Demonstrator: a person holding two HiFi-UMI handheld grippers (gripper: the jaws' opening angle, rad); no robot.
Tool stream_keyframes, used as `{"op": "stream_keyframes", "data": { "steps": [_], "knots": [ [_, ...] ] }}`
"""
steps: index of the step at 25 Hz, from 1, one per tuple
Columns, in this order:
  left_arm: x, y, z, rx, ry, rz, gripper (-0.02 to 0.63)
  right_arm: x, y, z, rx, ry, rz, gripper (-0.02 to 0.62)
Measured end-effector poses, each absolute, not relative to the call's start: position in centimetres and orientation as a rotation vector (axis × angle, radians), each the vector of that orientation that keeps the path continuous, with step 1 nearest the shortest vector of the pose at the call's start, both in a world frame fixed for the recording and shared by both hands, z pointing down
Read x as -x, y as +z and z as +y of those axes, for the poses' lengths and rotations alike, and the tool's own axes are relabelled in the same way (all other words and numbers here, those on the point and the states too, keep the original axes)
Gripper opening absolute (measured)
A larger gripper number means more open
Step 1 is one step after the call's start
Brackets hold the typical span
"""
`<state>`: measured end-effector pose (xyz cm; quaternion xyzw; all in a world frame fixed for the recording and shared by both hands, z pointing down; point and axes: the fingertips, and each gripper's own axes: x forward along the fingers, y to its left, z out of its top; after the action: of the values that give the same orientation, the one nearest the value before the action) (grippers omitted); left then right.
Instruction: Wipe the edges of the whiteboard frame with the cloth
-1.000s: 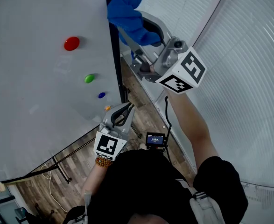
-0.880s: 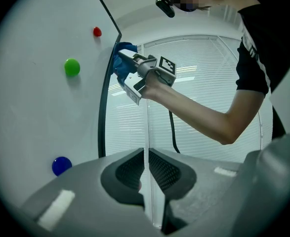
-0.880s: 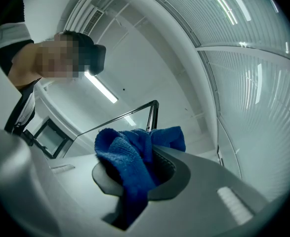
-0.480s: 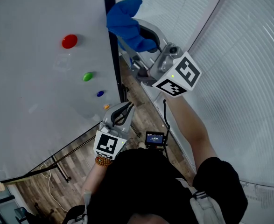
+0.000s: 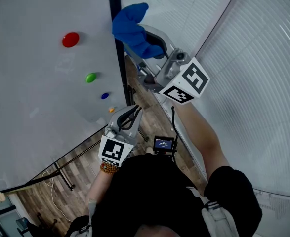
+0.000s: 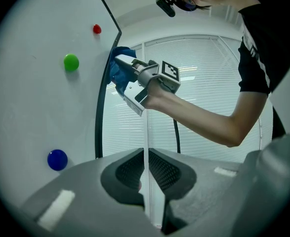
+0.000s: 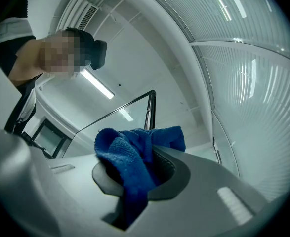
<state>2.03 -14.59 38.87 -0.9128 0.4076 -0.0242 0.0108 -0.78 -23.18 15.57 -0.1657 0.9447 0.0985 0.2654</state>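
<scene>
The right gripper (image 5: 145,46) is clamping a crumpled blue cloth (image 5: 130,26), seemingly pressing it against the dark whiteboard frame (image 5: 123,68); the left gripper (image 5: 131,115) is hanging closed, empty.

White horizontal slatted window blinds (image 5: 263,73) are hanging along the whole right side, and pale daylight is coming through them. Brown wood-plank flooring (image 5: 36,201) is showing below. Overhead, a long fluorescent light strip (image 7: 98,87) is glowing on the white ceiling (image 7: 135,58), and a white slotted air vent (image 7: 88,15) is sitting near it.
</scene>
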Motion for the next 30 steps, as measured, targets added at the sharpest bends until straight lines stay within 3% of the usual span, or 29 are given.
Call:
{"op": "stream_keyframes", "data": {
  "steps": [30],
  "knots": [
    [-2.8, 38.9, -14.9, 2.879, -0.094, 1.252, 0.015, 0.9, 22.7, -23.3, 0.528, 0.202, 2.651, 0.069]
  ]
}}
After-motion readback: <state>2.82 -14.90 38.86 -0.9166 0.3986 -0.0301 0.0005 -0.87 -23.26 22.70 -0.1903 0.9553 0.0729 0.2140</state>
